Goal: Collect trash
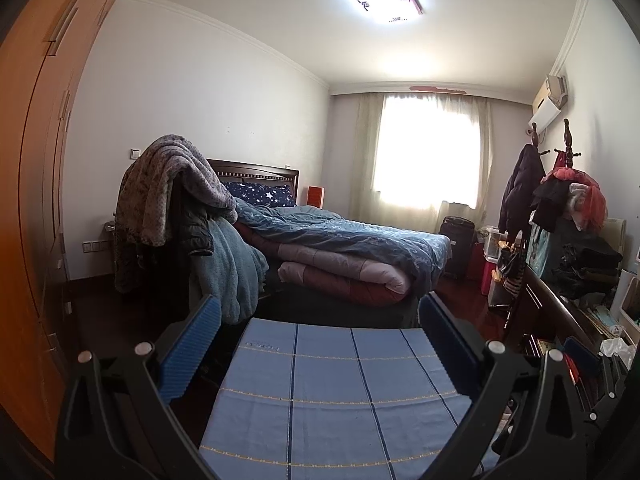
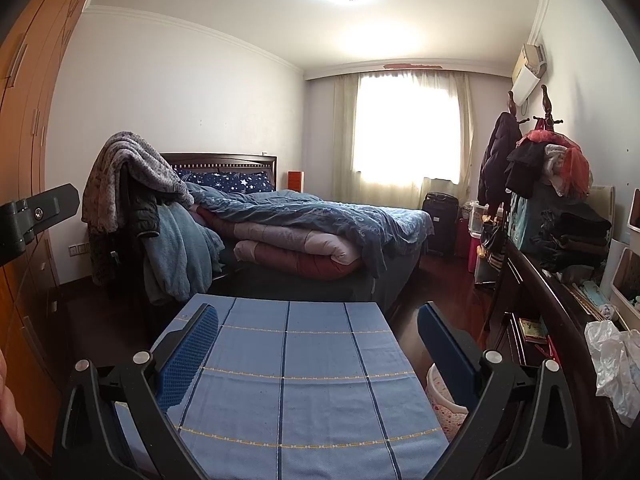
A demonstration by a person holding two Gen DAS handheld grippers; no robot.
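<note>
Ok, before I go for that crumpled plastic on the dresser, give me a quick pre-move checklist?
1. Left gripper open, nothing held: ok.
2. Right gripper open, nothing held: ok.
3. Crumpled plastic bag in view on the dark dresser: ok.
4. Bag free of neighbouring clutter: cannot tell.
5. Pink bin visible below the right gripper: ok.
6. Blue checked cloth carrying any trash: none seen, ok.

Left wrist view: looks forward, low over a blue checked cloth (image 1: 332,392), toward the bed (image 1: 340,240) and window (image 1: 428,148).
Right wrist view: same direction, set slightly rightward.
Shared: cloth, bed, window.
</note>
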